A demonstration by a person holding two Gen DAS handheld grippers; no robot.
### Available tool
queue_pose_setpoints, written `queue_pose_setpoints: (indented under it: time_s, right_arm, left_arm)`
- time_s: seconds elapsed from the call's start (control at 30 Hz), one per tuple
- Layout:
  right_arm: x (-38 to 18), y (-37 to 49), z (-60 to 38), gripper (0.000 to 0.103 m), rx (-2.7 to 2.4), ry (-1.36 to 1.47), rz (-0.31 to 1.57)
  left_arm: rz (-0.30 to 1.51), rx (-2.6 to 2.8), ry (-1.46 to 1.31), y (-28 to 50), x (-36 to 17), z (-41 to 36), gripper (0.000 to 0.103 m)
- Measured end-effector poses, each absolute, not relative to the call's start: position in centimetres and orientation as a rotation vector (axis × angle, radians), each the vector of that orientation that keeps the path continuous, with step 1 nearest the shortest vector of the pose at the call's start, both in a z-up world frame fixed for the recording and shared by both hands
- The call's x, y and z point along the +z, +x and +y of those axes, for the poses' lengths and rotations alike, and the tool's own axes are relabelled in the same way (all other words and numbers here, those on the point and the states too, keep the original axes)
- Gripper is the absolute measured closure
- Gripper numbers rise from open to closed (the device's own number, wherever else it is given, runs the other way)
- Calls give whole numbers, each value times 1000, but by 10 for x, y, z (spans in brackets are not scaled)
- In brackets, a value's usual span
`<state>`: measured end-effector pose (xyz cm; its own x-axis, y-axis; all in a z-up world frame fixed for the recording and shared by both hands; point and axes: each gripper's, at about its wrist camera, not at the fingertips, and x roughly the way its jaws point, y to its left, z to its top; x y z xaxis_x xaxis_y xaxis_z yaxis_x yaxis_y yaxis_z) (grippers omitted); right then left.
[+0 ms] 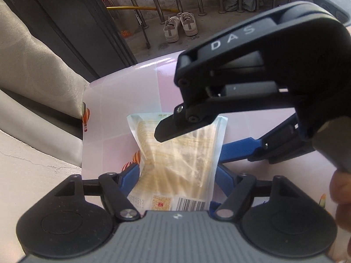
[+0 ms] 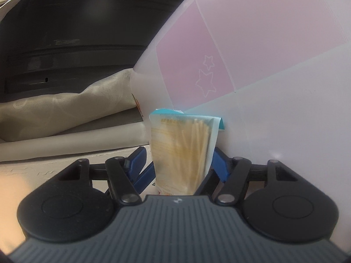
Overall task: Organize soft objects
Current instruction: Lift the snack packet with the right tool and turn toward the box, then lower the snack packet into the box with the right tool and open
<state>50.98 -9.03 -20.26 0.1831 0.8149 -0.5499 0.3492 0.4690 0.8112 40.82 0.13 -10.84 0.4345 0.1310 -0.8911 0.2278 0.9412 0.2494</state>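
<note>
The left gripper [image 1: 175, 175] has its blue jaws clenched on the clear plastic packet of pale yellow sticks [image 1: 178, 151]. The right gripper [image 2: 182, 164] grasps the same packet, which stands above the pink and white checked table [image 1: 122, 92]. Beyond are white sneakers [image 1: 181, 26].

It was a home balcony: white sneakers [image 1: 181, 25] sat by a metal railing [image 1: 158, 6], near beige curtains [image 1: 41, 70].
</note>
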Motion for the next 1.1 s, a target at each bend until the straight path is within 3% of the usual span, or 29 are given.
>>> queue_pose_setpoints:
  time_s: [0.17,0.27,0.77,1.1]
  right_arm:
    - [-202,505,-93,68,447,1116,1403]
    - [-194,503,-95,75,463,1103,1387]
    - [-69,444,-159,81,574,1057,1201]
    - [-15,333,-330,82,468,1073,1037]
  left_arm:
    - [1103,-70,364,402,-97,-5,37]
    - [1088,-72,331,398,-86,-4,39]
    - [897,-198,246,311,39,-51,42]
    - [824,-483,268,241,73,-208,41]
